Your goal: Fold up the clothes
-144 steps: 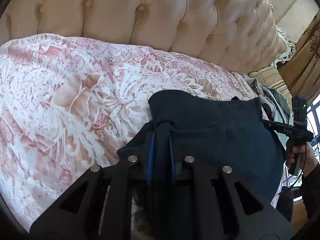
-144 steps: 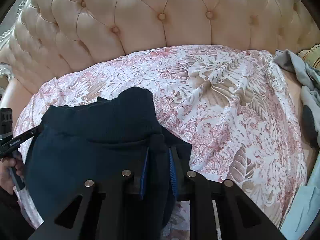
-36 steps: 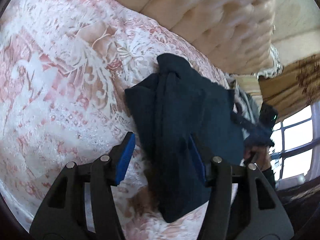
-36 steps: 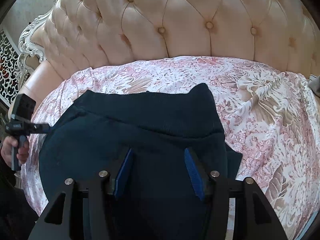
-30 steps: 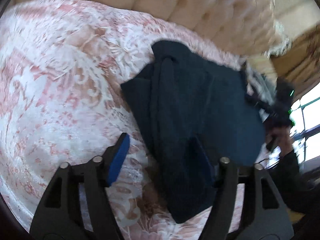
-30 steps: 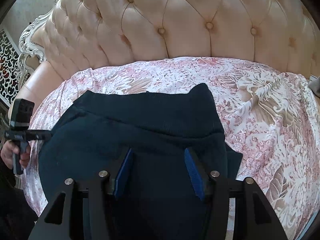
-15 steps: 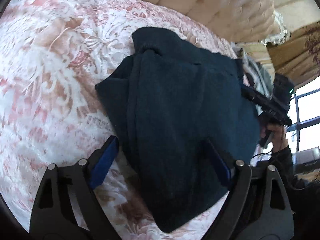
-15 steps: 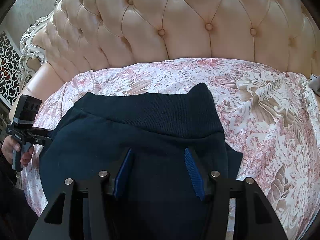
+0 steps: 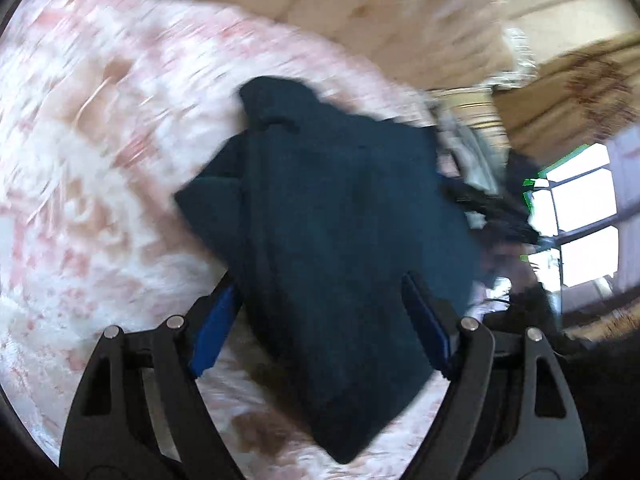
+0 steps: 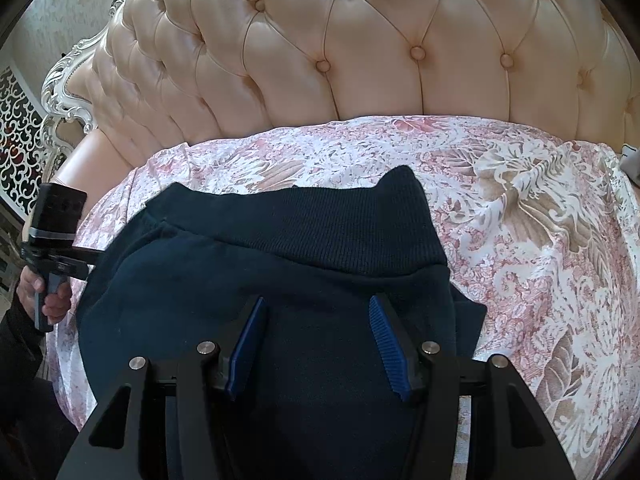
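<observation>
spanning the frame, a tufted, buttoned cream leather headboard (image 10: 360,60) above a pink floral bedspread (image 10: 540,220). lying on that spread toward 6 o'clock, a folded dark navy knit garment (image 10: 280,260), ribbed band at 12 o'clock. angled down over it, right gripper (image 10: 316,344), jaws apart, pads clear of the cloth. tilted likewise, left gripper (image 9: 320,320), jaws closing, garment between, pads not pressing; view blurred.
</observation>
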The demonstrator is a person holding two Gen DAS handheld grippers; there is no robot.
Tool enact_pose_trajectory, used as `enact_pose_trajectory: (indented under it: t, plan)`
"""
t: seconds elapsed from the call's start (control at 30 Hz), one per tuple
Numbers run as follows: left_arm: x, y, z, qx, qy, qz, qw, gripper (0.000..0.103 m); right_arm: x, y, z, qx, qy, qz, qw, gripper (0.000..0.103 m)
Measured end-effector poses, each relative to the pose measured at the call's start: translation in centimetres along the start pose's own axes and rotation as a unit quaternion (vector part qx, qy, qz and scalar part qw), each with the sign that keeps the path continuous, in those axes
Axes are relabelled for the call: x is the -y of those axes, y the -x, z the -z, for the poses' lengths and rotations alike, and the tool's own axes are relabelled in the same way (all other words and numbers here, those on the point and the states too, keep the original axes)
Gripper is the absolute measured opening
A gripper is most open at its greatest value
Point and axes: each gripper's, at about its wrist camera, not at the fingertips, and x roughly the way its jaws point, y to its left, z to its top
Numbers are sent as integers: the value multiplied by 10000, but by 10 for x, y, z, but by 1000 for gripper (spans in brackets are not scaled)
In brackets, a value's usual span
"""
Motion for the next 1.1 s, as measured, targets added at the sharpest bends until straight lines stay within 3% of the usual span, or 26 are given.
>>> enact_pose_trajectory:
  t: [0.2,0.3,0.4,0.47,0.63,0.7,0.73,0.8,0.87,1.0,1.1]
  plan:
    - [12,-18,-4,-458,-268,-827,9952,80,1,0,-1,0,-60,-44,10000,55]
    - [12,-13,-6,-442,-334,-436,9975,65,0,1,-1,-11,-56,-39,10000,56]
    - [4,-2,-8,-268,-184,78,9994,63,3,2,-2,11,-122,-185,9998,59]
    - [-5,-5,-8,-245,-33,231,9994,63,4,3,-3,21,-153,-263,9995,62]
    - [-10,-10,-6,-246,55,249,9994,62,5,17,-11,-31,-362,-375,9986,63]
    - [-11,-12,-6,-241,90,233,9994,62,15,44,-15,153,-584,-495,9969,64]
    - [-11,-13,-6,-238,107,222,9994,62,22,60,-16,268,-735,-564,9953,65]
    - [-10,-14,-5,-222,169,195,9994,62,51,78,-8,296,-1301,-670,9888,79]
    - [-9,-14,-4,-220,184,162,9995,62,80,91,3,299,-1875,-833,9783,79]
    - [-6,-16,-6,-209,207,108,9995,63,95,76,22,-122,-2355,-1277,9634,79]
    - [-4,-20,-9,-190,250,72,9995,64,89,57,31,-538,-2341,-1278,9623,79]
